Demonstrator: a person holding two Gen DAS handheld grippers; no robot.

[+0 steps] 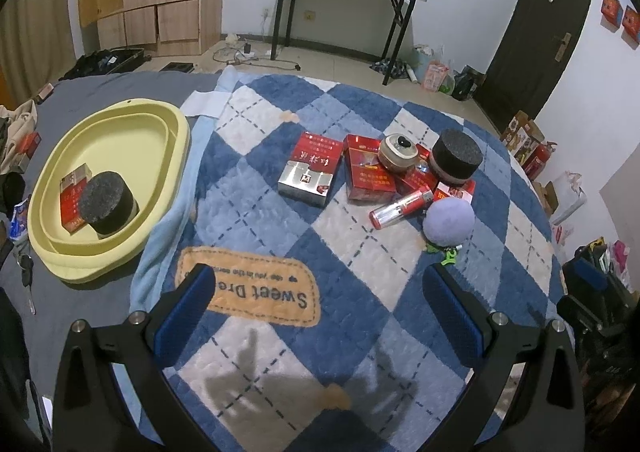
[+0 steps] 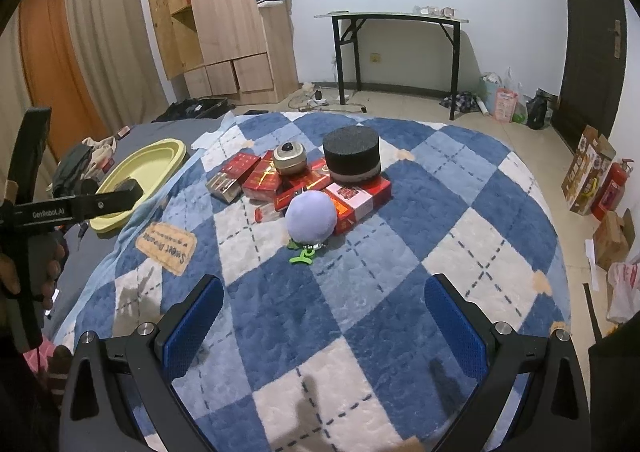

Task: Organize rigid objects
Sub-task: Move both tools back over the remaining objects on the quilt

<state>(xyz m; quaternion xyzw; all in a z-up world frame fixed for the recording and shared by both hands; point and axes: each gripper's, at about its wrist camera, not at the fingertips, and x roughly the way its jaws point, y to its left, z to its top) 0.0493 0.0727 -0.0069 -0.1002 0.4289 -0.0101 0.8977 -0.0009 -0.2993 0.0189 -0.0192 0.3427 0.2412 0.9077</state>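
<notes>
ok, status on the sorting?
Both hand-held grippers open, left, right. Yellow tray holds one red box, one black puck. Pile waits; nothing blocking.

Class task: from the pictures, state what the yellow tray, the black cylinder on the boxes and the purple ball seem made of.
Yellow tray: likely matte plastic, smooth moulded rim. Black cylinder: probably foam, porous speckled top. Purple ball: seemingly plush fabric, fuzzy surface.
</notes>
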